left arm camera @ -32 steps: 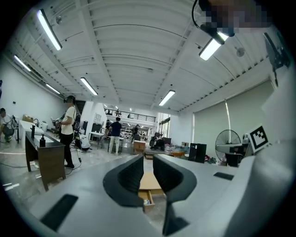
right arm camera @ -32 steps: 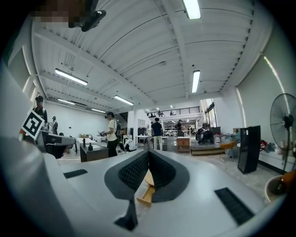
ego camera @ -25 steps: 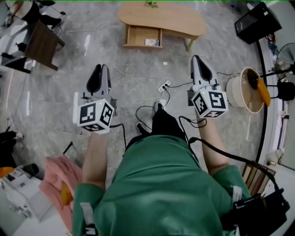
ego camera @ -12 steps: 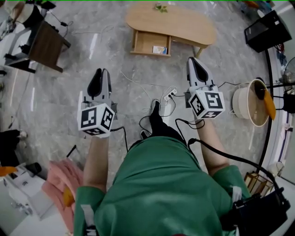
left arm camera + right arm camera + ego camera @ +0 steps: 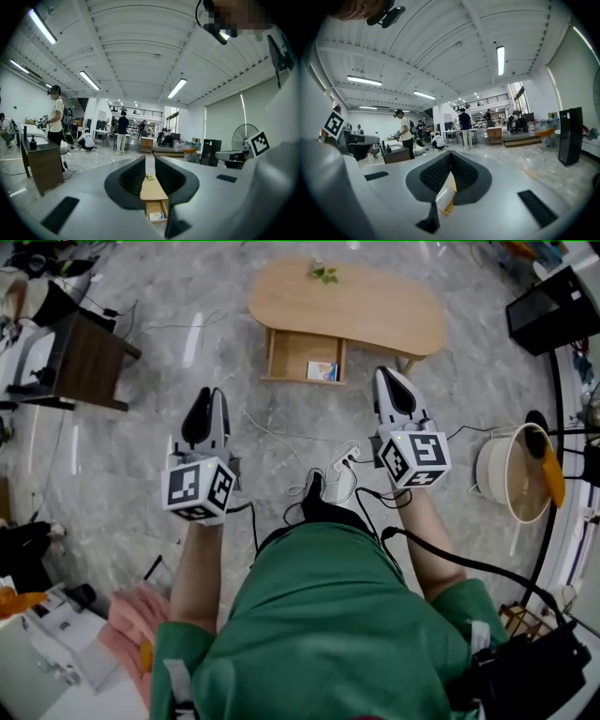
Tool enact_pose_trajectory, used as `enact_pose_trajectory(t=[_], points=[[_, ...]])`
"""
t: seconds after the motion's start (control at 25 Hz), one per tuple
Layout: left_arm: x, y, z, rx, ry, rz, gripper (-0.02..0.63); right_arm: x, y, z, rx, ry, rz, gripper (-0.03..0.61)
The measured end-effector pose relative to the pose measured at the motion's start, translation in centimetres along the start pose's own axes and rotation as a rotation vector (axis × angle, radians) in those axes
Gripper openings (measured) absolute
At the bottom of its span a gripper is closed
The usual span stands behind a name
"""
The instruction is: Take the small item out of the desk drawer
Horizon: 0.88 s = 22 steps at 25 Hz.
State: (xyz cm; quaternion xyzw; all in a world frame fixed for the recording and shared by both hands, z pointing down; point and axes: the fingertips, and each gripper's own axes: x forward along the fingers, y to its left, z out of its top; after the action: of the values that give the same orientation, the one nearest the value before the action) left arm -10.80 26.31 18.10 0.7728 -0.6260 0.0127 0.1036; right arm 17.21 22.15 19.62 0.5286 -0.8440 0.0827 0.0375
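Grey floor [image 5: 122,456] carried a trailing power strip [image 5: 343,458] (a trip risk) before the desk [image 5: 375,310]. The small item [image 5: 322,371] sat in its open drawer [image 5: 292,354], well apart from me. My left gripper [image 5: 208,397] had fingers slightly parted, my right gripper [image 5: 387,379] closed; both empty.

No legible text, number or brand anywhere; print on the small blue-and-white card [image 5: 322,371] in the open wooden drawer [image 5: 291,354] is too small.

Your left gripper [image 5: 150,161] holds its jaws slightly apart, gripping nothing. Through the narrow gap you see the desk [image 5: 153,189] with a plant [image 5: 149,177] on top. Its drawer [image 5: 151,208] stands open, with a small item [image 5: 156,216] inside.
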Motion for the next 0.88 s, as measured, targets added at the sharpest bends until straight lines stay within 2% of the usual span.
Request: enact_pose_trajectory(t=[0.24,0.56,0.88], points=[[5.9,-2.2,2.3,0.043,-0.023,-0.016,0.075,4.3,-4.6,1.7,0.003,-0.024,0.012,0.023],[10.7,-1.8,4.4,0.061,-0.028,-0.024,0.075,7.9,-6.9,3.6,-0.003,-0.044,0.012,0.023],[18.8,0.7,4.5,0.040,-0.036,-0.126,0.075,13.2,-8.3,4.5,-0.055,-0.036,-0.057,0.023]])
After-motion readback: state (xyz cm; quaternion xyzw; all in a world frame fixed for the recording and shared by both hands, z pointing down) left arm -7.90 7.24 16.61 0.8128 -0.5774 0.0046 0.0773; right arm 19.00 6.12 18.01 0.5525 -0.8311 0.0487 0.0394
